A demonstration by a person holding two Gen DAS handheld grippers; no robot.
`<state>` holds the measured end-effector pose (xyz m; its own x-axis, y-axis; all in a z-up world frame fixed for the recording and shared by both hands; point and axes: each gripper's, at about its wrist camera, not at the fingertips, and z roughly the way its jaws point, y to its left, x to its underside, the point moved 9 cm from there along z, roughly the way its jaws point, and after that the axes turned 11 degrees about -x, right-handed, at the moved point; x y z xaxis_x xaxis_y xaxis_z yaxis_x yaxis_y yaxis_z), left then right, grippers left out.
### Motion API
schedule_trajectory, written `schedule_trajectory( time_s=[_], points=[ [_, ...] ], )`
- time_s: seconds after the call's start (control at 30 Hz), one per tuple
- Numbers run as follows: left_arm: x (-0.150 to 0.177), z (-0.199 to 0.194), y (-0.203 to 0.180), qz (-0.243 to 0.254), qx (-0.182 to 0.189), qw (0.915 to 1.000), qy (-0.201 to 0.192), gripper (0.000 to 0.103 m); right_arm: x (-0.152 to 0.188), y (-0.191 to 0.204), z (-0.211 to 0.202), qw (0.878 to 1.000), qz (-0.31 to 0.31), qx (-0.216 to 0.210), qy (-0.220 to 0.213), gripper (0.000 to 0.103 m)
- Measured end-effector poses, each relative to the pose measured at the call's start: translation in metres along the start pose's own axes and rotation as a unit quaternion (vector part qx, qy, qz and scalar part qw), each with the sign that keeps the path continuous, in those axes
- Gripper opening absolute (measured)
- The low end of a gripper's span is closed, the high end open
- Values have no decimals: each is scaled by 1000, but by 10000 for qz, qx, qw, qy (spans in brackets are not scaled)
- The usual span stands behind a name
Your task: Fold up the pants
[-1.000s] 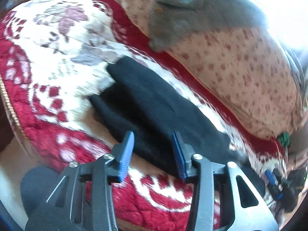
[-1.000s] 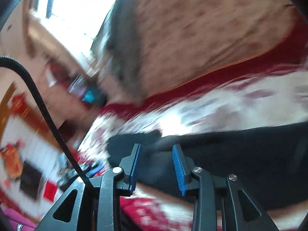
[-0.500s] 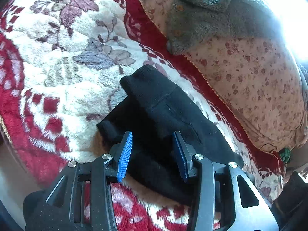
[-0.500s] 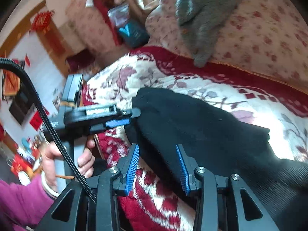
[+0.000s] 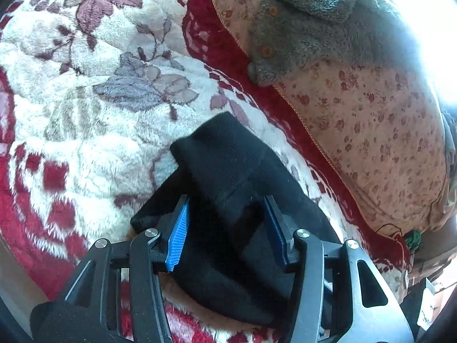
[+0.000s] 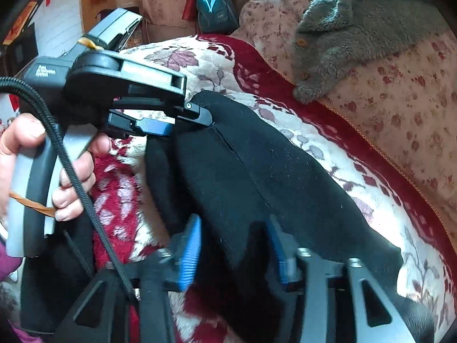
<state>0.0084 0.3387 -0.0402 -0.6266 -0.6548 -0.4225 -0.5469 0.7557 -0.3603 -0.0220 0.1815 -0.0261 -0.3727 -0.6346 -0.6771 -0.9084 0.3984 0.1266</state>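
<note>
Black pants point(image 5: 228, 177) lie in a folded stack on the red and cream floral blanket point(image 5: 85, 114). My left gripper point(image 5: 225, 228) is open, its blue pads on either side of the top layer near the pants' end. In the right wrist view the pants point(image 6: 257, 171) run from the centre to the lower right. My right gripper point(image 6: 232, 251) is open, straddling the near edge of the pants. The left gripper point(image 6: 171, 117) shows there too, held by a hand at the pants' far end.
A floral cushion point(image 5: 371, 120) lies behind the blanket with a grey fleece garment point(image 5: 314, 25) draped on it. In the right wrist view, bags and furniture point(image 6: 214, 8) stand behind the bed. A black cable point(image 6: 71, 171) hangs at the left.
Both grippers have moved in closer over the pants. The right wrist view has swung round so that the left gripper now sits at the pants' far end.
</note>
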Motion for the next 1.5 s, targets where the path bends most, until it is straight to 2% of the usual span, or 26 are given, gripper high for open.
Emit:
schedule_trajectory(
  time_s=[0.07, 0.17, 0.2, 0.23, 0.3, 0.37, 0.47, 0.57, 0.73, 0.87, 0.97, 1.03, 1.13, 1.2, 1.3, 1.37, 1.43, 1.5],
  points=[
    [-6, 3, 0, -16, -41, 10000, -68, 50, -3, -2, 5, 9999, -98, -45, -35, 16],
    [-12, 9, -1, -131, 88, 9999, -70, 48, -4, -2, 4, 9998, -67, -177, -92, 8],
    [-13, 11, -2, -123, 110, 9998, -75, 31, -5, -2, 1, 9996, -35, -235, -153, 8],
    [-14, 11, -1, -105, 62, 9999, -99, 23, -6, -1, -3, 9994, -25, -277, -223, 6],
    [-14, 4, -3, -54, 62, 9998, -184, 14, -11, 2, -13, 9984, 60, -394, -396, 6],
    [-14, -13, -7, 32, 117, 9993, -357, 13, -16, 2, -25, 9963, 249, -600, -560, 6],
    [-10, -37, -10, 170, 177, 9983, -537, 12, -20, 5, -39, 9926, 484, -880, -680, 6],
    [0, -47, -4, 321, 38, 9980, -548, 12, -19, 11, -44, 9902, 550, -1105, -659, 6],
    [17, -22, 16, 324, -439, 9976, -422, 12, -4, 20, -24, 9914, 609, -1027, -533, 7],
    [22, -8, 19, 429, -671, 9959, -428, 14, 12, 22, 5, 9909, 854, -1030, -134, 18],
    [19, -17, 19, 432, -716, 9952, -515, 19, 6, 18, -12, 9846, 1114, -1306, -330, 19],
    [16, -24, 21, 340, -701, 9955, -533, 22, 7, 8, -30, 9814, 1307, -1324, -476, 19],
    [13, -42, 18, 368, -797, 9931, -777, 22, 16, -19, -67, 9796, 1549, -1028, -764, 23],
    [11, -58, 15, 432, -954, 9887, -1071, 22, 27, -47, -97, 9772, 1751, -701, -975, 27],
    [9, -79, 4, 528, -939, 9845, -1384, 22, 45, -88, -135, 9760, 1886, -153, -1080, 33],
    [11, -87, -15, 749, -757, 9838, -1441, 22, 59, -114, -155, 9744, 1972, 134, -1074, 34],
    [18, -88, -42, 1107, -466, 9834, -1359, 26, 73, -134, -167, 9730, 2055, 213, -1029, 36],
    [30, -82, -74, 1500, -37, 9823, -1119, 41, 84, -147, -175, 9725, 2100, 144, -997, 37]
  ],
)
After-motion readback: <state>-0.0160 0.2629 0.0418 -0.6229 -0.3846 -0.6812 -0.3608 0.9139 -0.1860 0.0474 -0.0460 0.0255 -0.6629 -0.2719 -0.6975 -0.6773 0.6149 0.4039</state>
